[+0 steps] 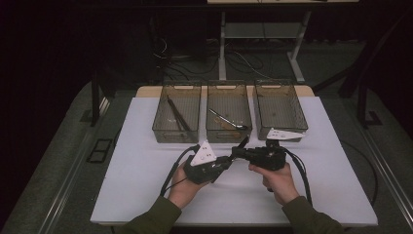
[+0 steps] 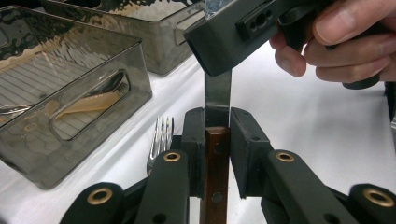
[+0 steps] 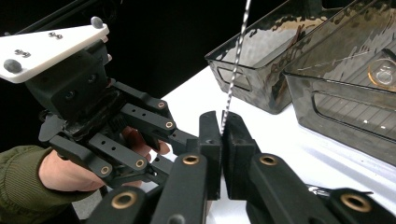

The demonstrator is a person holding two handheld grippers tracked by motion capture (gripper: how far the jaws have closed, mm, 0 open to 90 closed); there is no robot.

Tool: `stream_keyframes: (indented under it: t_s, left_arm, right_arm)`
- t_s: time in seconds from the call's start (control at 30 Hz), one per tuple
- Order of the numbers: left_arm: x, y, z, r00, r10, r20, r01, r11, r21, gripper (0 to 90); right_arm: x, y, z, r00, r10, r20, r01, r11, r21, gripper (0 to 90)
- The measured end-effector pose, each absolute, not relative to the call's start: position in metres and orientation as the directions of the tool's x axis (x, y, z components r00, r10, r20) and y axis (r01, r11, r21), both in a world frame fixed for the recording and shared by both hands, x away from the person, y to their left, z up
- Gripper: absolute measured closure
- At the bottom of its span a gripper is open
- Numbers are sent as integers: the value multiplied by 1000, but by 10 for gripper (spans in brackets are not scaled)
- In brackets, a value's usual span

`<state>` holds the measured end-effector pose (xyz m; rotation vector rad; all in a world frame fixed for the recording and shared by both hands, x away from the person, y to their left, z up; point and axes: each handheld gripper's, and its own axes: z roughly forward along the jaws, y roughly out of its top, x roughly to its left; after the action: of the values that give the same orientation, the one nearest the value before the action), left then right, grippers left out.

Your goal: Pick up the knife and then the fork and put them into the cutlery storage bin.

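A knife with a brown riveted wooden handle (image 2: 215, 161) stands between my two grippers above the white table (image 1: 146, 170). My left gripper (image 2: 217, 122) is shut on the handle, its pads pressing both sides. The steel blade (image 2: 217, 95) runs on into my right gripper (image 3: 222, 127), which is shut on the thin serrated edge (image 3: 236, 56). In the high view the left gripper (image 1: 228, 161) and the right gripper (image 1: 239, 150) meet tip to tip in front of the bins. A fork (image 2: 161, 137) lies on the table just under the left gripper.
Three smoky see-through bins stand in a row at the back: the left bin (image 1: 175, 135) holds dark utensils, the middle bin (image 1: 229, 135) a spoon and a pale-handled piece, and the right bin (image 1: 298, 105) stands beside them. Cables trail from both grippers toward the person.
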<state>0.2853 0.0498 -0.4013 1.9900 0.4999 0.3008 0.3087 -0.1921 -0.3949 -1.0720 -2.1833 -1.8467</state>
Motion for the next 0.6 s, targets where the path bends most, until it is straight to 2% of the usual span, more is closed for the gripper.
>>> stream_keyframes:
  t_s: [0.2,0.3,0.6]
  left_arm:
    - [288,54,-401,892,451,-28,217,-374,902,742]
    - [287,55,-402,893,449,-14,207,-385,900,658]
    - [287,73,-405,897,441,-34,226,-391,892,508]
  right_arm:
    - [307,-192,-391,-757,450,473,544,33,839,897]
    - [307,-194,-389,-761,461,456,528,32,848,897]
    - [307,-212,-382,-751,540,379,490,72,869,896]
